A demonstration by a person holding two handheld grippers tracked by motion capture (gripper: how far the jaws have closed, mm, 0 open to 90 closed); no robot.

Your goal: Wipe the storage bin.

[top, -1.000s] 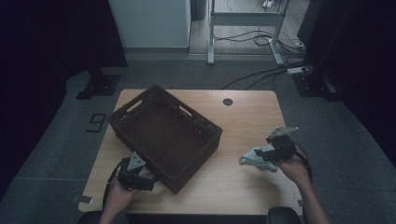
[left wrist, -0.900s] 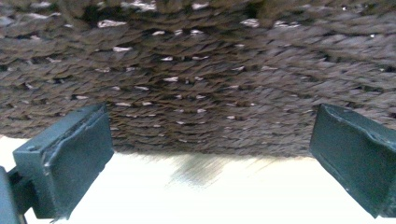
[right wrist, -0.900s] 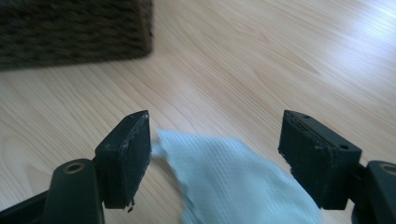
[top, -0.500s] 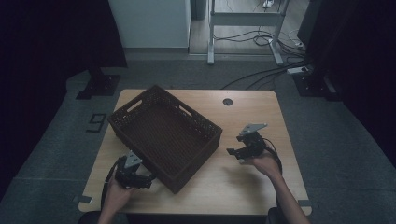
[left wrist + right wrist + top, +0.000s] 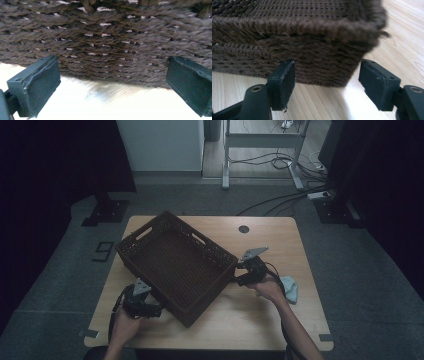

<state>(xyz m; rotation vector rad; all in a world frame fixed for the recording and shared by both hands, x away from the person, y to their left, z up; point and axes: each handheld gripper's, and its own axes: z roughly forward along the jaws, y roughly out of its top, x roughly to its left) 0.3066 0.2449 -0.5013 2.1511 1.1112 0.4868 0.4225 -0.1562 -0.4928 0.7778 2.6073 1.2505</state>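
Right gripper (image 5: 240, 276): fingers (image 5: 283, 83) parted about halfway, have just been closing a little, nothing gripped. In the right gripper view the basket (image 5: 175, 262) wall sits just ahead of the gap, near one of its corners, not yet between the pads.

Left gripper (image 5: 150, 309): fingers (image 5: 37, 85) spread wide, nothing held. The left gripper view shows the woven wall just beyond the tips, surface (image 5: 280, 240) visible under it; can't tell whether they touch.

Basket: empty, sits skewed on the left half of the surface, one corner toward the near edge, another toward the far-left corner. Flat on the wood as far as I can see.

Progress, my read: early. Both grippers are lined up on opposite sides of the basket, no grasp made (looks like a two-handed lift or shift). Left to do: close on the walls, then move it.

Pose: right hand comes in from the near-right, gripper roughly level, pointing left at the basket's right side. Left hand low by the near-left edge, gripper pointing at the basket's near wall. Pale blue cloth (image 5: 290, 289) lies just behind the right hand.
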